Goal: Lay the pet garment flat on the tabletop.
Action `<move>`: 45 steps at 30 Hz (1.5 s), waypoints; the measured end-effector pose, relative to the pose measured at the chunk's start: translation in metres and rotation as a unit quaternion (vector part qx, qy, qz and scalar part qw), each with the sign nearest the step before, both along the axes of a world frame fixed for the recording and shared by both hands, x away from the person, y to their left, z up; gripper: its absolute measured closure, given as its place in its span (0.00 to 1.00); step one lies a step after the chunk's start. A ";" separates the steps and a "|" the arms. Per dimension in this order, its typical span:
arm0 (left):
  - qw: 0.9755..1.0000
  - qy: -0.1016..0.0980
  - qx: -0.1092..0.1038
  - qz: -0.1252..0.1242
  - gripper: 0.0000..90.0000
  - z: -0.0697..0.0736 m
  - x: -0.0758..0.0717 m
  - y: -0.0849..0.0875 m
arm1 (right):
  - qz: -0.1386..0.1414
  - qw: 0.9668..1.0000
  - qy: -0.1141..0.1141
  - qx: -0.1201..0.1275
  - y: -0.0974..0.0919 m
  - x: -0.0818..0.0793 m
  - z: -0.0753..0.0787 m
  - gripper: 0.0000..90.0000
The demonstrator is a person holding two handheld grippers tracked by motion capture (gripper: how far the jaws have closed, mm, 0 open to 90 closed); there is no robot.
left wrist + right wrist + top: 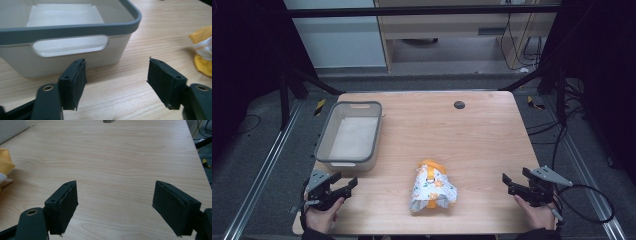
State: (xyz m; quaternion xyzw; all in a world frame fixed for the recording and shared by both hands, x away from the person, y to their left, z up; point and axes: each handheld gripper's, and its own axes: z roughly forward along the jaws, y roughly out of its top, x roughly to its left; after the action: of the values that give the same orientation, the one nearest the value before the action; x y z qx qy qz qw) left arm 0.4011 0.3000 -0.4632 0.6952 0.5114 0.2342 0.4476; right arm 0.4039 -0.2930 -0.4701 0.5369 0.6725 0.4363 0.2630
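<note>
A crumpled white patterned cloth with orange-yellow parts lies near the front middle of the wooden table. Its edge shows at the right of the left gripper view and at the left of the right gripper view. A grey-rimmed white bin stands empty at the table's left, close ahead of my left gripper. My left gripper rests open at the front left corner, nothing between its jaws. My right gripper is open at the front right, well clear of the cloth.
A small dark round hole sits in the far part of the tabletop. Black cables trail off the table's right side. Metal rails run along the floor on both sides, and furniture stands beyond the far edge.
</note>
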 end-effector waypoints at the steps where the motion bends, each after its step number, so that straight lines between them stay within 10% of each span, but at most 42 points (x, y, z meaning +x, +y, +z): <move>1: 1.000 0.000 0.000 0.000 0.38 0.000 0.000 0.000 | 0.000 1.000 0.000 0.000 0.000 0.000 0.000 0.22; 13: 0.998 -0.013 0.009 -0.058 0.43 0.011 -0.009 -0.022 | 0.052 0.998 -0.004 0.024 0.014 -0.001 0.011 0.34; 28: 0.994 -0.059 0.005 -0.091 0.43 0.053 0.015 -0.052 | 0.115 0.992 -0.035 0.040 0.045 0.025 0.057 0.42; 45: 0.990 -0.043 0.010 -0.137 0.45 0.055 0.050 -0.115 | 0.171 0.984 -0.033 0.031 0.093 0.053 0.060 0.43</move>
State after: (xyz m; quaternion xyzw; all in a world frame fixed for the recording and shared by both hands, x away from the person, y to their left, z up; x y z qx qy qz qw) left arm 0.4506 0.1853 -0.4079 0.7528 0.3890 0.2051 0.4897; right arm 0.4571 -0.1998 -0.4104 0.4074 0.7314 0.5131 0.1894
